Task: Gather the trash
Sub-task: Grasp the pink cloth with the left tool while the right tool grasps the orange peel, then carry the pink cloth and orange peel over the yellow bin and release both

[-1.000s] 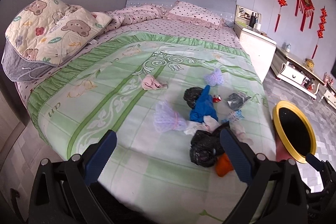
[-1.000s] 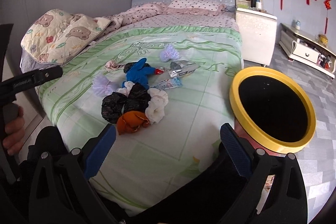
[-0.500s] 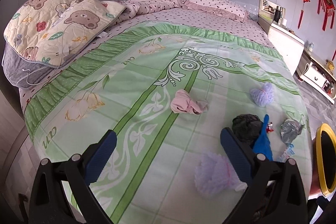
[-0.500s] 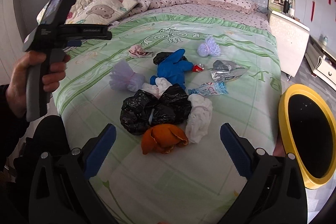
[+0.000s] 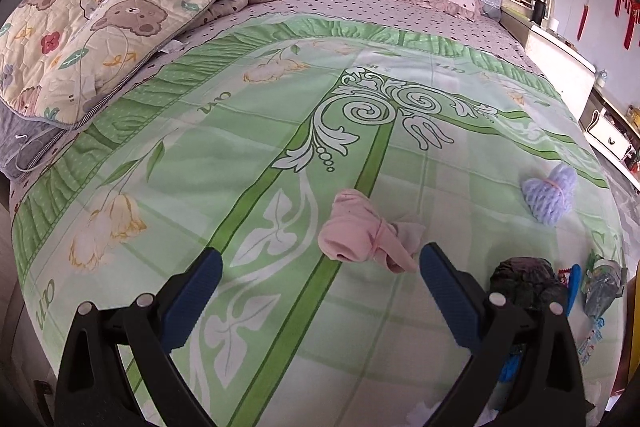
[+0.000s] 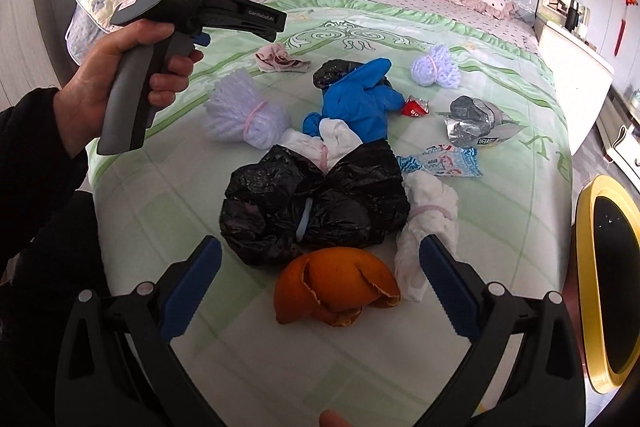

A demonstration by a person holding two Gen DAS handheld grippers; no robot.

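The left gripper (image 5: pixel 318 267) is hanging with jaws wide apart over the green sheet (image 5: pixel 224 163). The pink wad (image 5: pixel 366 237) is lying just ahead of it, nearer the right finger, its long axis running across the gap. The right gripper (image 6: pixel 320 269), likewise spread and holding nothing, is facing the orange peel (image 6: pixel 334 285), which is sitting between its fingers with the black bag (image 6: pixel 316 201) just beyond. The yellow bin (image 6: pixel 610 281) is waiting off the bed's right edge, nearer the right gripper.
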